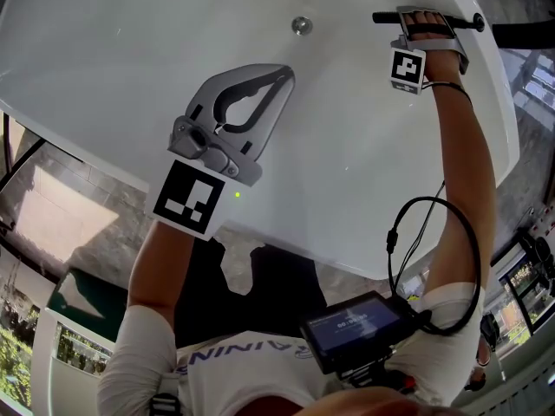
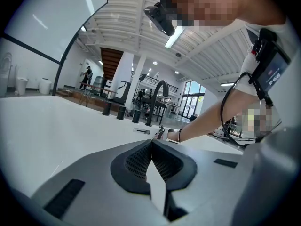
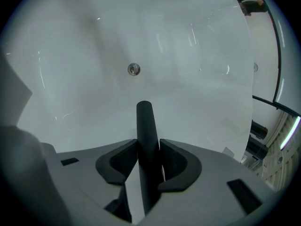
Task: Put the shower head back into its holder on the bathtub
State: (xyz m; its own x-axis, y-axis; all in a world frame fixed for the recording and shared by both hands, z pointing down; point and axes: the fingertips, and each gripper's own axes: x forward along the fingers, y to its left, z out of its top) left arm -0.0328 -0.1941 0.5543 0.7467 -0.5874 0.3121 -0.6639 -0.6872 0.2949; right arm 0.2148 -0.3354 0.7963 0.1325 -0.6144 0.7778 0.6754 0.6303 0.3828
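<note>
The black shower head [image 1: 386, 16] is a slim dark bar lying across the white bathtub's [image 1: 130, 68] far right side. My right gripper [image 1: 425, 17] reaches down over it. In the right gripper view the round black handle [image 3: 144, 121] stands between the jaws of my right gripper [image 3: 148, 147], with both pads against it. My left gripper [image 1: 279, 78] hangs over the tub's middle, its tips together and nothing in them; in the left gripper view my left gripper [image 2: 151, 144] points across the rim. I cannot pick out the holder.
The round metal drain [image 1: 301, 26] lies in the tub floor, and is also visible as the drain [image 3: 134, 69]. A black tap [image 2: 157, 100] and short black fittings [image 2: 121, 112] stand on the far rim. A screen device [image 1: 360, 328] with a looped cable hangs at the person's chest.
</note>
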